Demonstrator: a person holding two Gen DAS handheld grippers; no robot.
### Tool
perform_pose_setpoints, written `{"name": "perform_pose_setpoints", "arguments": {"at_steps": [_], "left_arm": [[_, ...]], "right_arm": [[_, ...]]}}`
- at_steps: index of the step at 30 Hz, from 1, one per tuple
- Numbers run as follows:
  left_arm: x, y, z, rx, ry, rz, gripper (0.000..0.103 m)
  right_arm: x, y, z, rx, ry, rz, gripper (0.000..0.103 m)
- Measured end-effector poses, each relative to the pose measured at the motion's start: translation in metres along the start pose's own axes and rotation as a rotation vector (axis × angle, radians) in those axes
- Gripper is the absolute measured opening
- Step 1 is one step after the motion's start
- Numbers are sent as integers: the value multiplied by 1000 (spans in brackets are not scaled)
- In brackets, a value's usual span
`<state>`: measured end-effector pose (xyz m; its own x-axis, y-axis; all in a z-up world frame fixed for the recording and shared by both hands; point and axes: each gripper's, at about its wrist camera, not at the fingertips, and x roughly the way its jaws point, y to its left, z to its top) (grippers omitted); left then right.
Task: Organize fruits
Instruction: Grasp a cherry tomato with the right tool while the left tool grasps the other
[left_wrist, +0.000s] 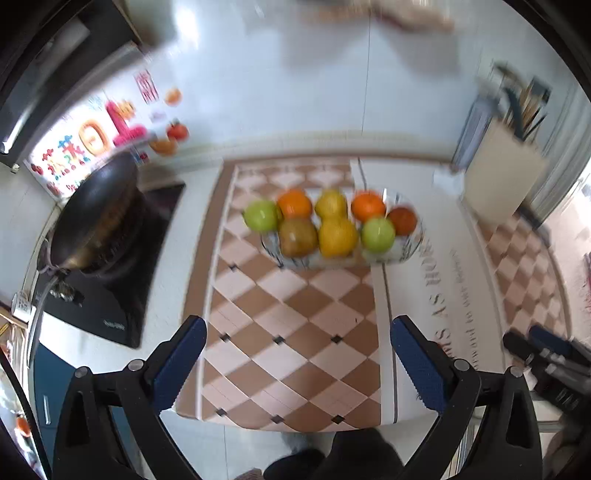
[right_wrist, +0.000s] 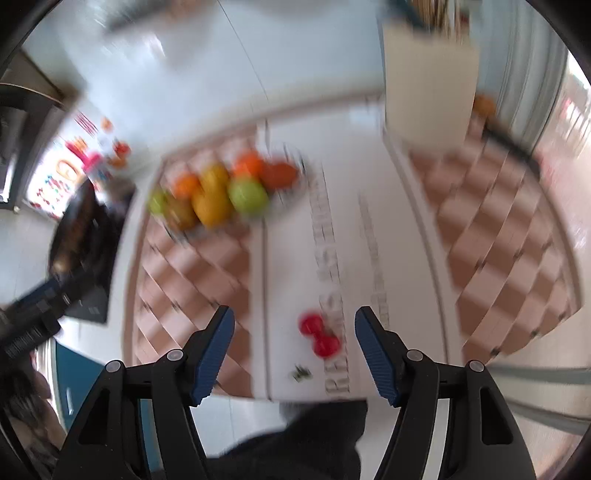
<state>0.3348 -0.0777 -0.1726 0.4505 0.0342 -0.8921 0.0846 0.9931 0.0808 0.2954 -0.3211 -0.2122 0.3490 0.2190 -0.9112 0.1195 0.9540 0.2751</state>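
Note:
A glass bowl (left_wrist: 413, 245) stands on the checkered mat (left_wrist: 295, 332). It holds two green apples (left_wrist: 261, 216), oranges (left_wrist: 294, 203), yellow fruits (left_wrist: 338, 236) and a brown one (left_wrist: 297, 236). My left gripper (left_wrist: 298, 325) hovers open over the mat, short of the bowl, with nothing between its fingers. In the blurred right wrist view the bowl of fruit (right_wrist: 218, 192) is far left. Two small red cherries (right_wrist: 319, 334) lie on the white lettered strip (right_wrist: 332, 258). My right gripper (right_wrist: 294, 312) is open above them, and its pads do not touch them.
A dark wok (left_wrist: 92, 214) sits on a black stove (left_wrist: 110, 306) at the left. A beige utensil box (left_wrist: 502, 177) stands at the back right. The counter's front edge (left_wrist: 295, 428) is close, with a person's dark clothing (left_wrist: 351, 458) below it.

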Motion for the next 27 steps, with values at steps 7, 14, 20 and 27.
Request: {"name": "perform_pose_setpoints", "arguments": {"at_steps": [7,14,20,27], "left_arm": [[85,-36,-9,21,245,28,102],[128,-58,-22,21,387,18,102],[139,-90,-19,41,431,-83,102],[156,-132,-36,52,529,-279,100]], "right_arm": [[109,-41,-14,-8,249,28,56],[139,-25,-20,-157,313,27,34],[128,-48,-13,-130,305,35,34],[108,-98,12,-22,268,23,34]]}}
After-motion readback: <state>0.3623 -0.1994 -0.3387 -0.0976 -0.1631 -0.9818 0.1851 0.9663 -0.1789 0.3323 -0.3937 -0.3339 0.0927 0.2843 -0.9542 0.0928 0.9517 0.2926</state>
